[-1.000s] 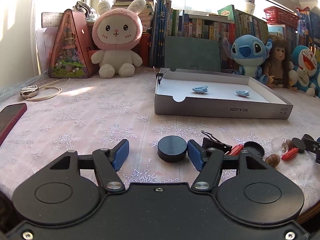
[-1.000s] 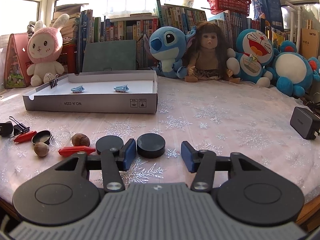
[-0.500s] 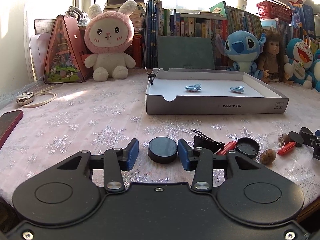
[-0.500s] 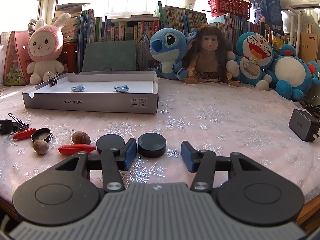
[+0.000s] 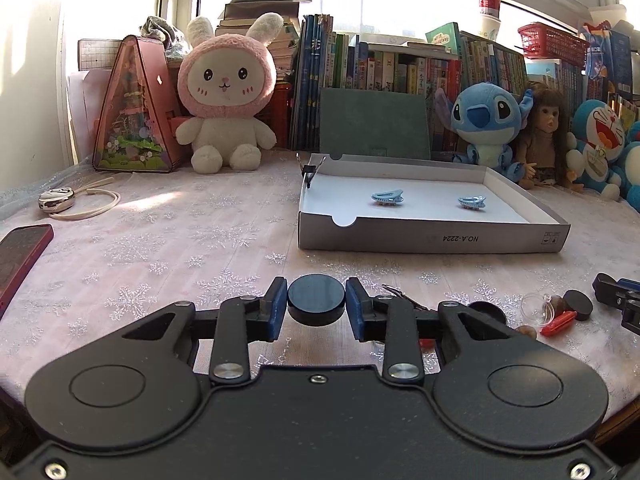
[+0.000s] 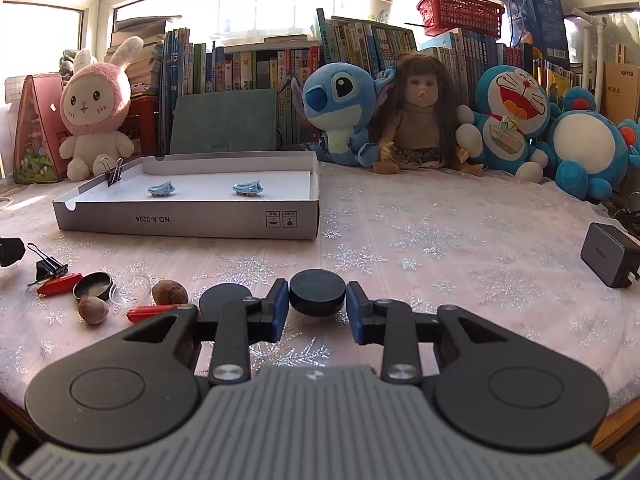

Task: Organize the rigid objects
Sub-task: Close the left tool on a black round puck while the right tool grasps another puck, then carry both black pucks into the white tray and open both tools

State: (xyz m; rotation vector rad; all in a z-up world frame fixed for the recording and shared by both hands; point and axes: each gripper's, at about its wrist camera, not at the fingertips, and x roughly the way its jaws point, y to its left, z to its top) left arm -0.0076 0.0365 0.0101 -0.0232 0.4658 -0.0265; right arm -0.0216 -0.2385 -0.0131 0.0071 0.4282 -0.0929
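My left gripper has its jaws closing, and both blue pads touch the sides of a black round disc on the tablecloth. My right gripper is closing as well, its pads pressed against a second black disc. A shallow grey cardboard box, also in the right wrist view, lies farther back. It holds two blue hair clips, and a binder clip is fixed on its left corner.
Small items lie between the grippers: a flat black lid, hazelnuts, red pieces, a black cap, a binder clip. A charger sits at the right, a red phone at the left. Plush toys and books line the back.
Both grippers' jaws have come together onto their black discs. The left one also moved slightly forward, so the disc now sits between its pads.
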